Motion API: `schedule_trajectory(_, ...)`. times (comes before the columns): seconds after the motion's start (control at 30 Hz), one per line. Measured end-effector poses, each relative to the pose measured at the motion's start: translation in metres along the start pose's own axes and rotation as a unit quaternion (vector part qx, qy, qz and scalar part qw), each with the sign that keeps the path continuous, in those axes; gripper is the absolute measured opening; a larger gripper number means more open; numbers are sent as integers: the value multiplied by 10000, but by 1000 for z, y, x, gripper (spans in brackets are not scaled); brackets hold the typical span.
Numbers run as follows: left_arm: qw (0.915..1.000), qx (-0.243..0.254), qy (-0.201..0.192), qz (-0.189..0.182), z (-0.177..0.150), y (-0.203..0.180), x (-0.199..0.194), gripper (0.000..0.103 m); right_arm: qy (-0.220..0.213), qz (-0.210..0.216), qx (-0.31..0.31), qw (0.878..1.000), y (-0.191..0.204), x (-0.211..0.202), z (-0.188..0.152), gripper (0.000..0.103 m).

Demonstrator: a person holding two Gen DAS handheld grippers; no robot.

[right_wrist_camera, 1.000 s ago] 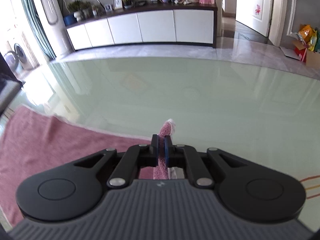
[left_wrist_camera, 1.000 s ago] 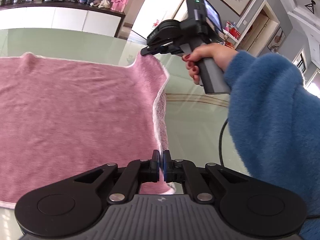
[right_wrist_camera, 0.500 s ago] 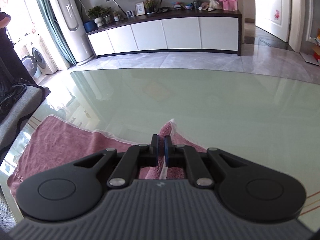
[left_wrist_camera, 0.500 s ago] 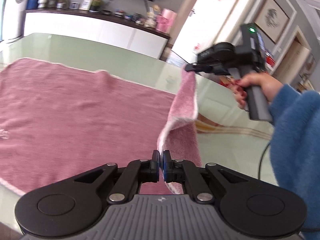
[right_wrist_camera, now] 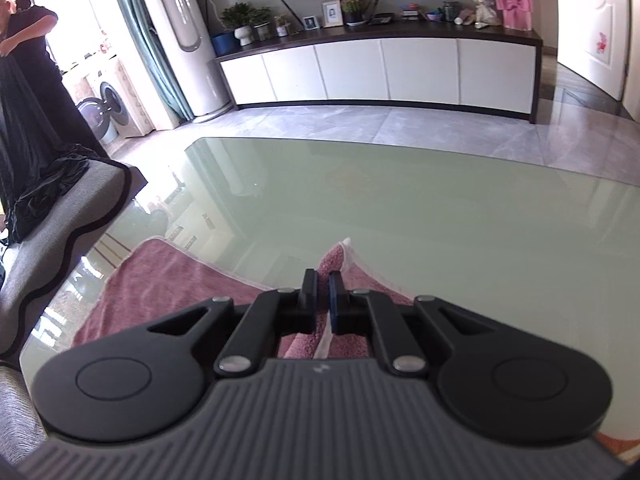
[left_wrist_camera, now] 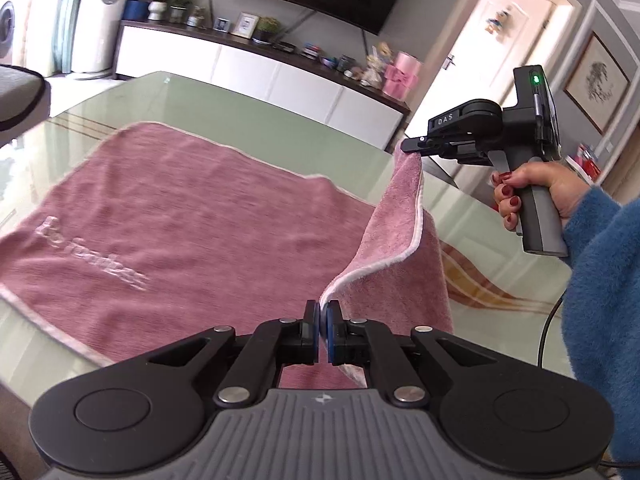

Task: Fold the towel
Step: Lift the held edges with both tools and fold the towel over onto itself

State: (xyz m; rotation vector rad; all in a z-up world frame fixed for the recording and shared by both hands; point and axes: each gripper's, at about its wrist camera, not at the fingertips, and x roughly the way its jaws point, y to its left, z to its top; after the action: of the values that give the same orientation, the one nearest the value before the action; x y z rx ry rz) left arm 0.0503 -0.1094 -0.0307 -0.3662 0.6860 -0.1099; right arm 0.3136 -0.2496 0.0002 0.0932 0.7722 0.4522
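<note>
Both hand-held grippers, left (left_wrist_camera: 323,330) and right (right_wrist_camera: 322,300), were clamped on the towel (left_wrist_camera: 192,220) edge, lifted mid-fold above the bench (right_wrist_camera: 440,208); next, carry it across.

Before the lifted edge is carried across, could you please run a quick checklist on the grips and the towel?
1. Left claw shut on towel corner: ok.
2. Right claw shut on the other corner: ok.
3. Edge between the claws lifted off the table: ok.
4. Rest of towel lying flat: ok.
5. Far edge still on the table: ok.
6. Corners aligned after the fold: cannot tell.
</note>
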Motion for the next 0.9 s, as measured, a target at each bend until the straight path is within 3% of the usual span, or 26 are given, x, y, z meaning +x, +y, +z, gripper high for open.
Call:
schedule_trajectory(0.63,9960,-555,-283,634,17,86,-25,4,228,401,-490,9977,111,66,17,6)
schedule_trajectory(0.9,9906,-633,-447,1128,27,117,-36,4,326,499,-603,9964,156,101,18,6)
